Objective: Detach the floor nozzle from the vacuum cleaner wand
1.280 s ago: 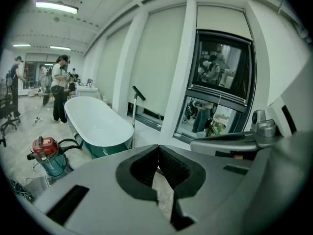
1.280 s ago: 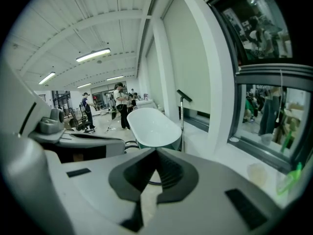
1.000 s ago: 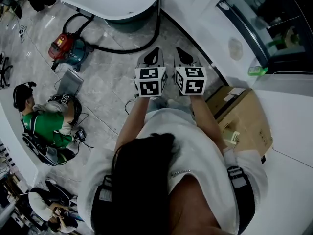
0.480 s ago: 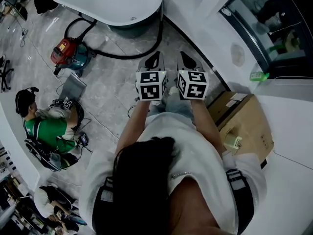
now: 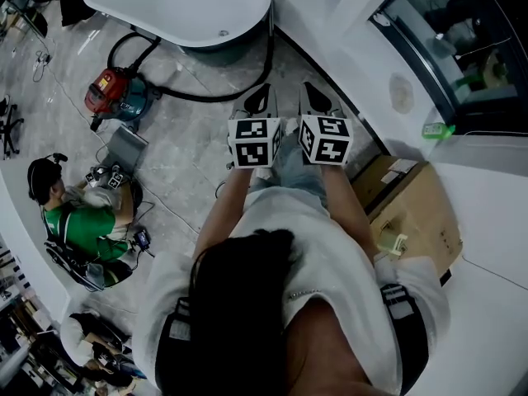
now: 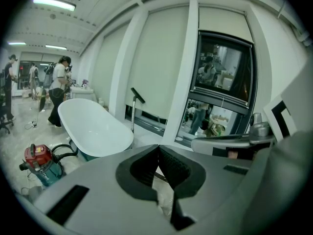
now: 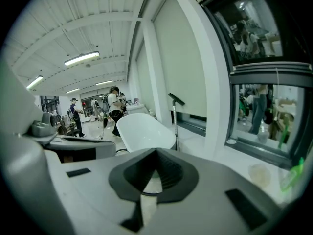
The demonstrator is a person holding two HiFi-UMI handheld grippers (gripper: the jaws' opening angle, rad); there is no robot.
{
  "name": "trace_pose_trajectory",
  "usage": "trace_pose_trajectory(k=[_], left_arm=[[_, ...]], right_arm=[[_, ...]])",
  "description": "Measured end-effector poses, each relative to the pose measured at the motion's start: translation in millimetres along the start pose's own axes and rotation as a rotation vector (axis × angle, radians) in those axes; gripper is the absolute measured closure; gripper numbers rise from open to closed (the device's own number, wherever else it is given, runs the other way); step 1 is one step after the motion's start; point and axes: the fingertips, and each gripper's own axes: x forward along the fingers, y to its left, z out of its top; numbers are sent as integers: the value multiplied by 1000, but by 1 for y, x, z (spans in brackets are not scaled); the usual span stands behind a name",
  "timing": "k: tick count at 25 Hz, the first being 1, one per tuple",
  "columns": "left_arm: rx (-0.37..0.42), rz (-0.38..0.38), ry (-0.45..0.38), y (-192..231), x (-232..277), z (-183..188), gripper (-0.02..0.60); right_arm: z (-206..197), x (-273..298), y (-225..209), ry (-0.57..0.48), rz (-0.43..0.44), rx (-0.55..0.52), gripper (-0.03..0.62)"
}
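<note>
The red and teal vacuum cleaner (image 5: 115, 93) stands on the grey floor at the left. Its black hose (image 5: 214, 96) curves round the foot of the white bathtub (image 5: 177, 2). The wand (image 6: 133, 112) stands upright beside the tub, and it also shows in the right gripper view as a thin wand (image 7: 173, 117). I cannot make out the floor nozzle at its foot. My left gripper (image 5: 262, 91) and right gripper (image 5: 310, 91) are held side by side in the air, well short of the wand. Both are shut with nothing between the pads.
A person in green (image 5: 82, 225) sits on the floor at the left beside a laptop (image 5: 124, 147). A cardboard box (image 5: 417, 209) lies at the right against a white raised ledge (image 5: 487, 221). A window (image 6: 220, 82) is ahead, and people (image 6: 58, 89) stand beyond the tub.
Both grippers, and the view with them, have shifted a little toward the bathtub. The jaws have stayed shut.
</note>
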Motion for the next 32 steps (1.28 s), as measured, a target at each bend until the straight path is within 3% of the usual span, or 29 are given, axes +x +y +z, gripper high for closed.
trace_pose_trajectory(k=[32], left_arm=[[-61, 147, -6, 6, 190, 99, 578]], right_arm=[[103, 157, -132, 48, 129, -102, 579]])
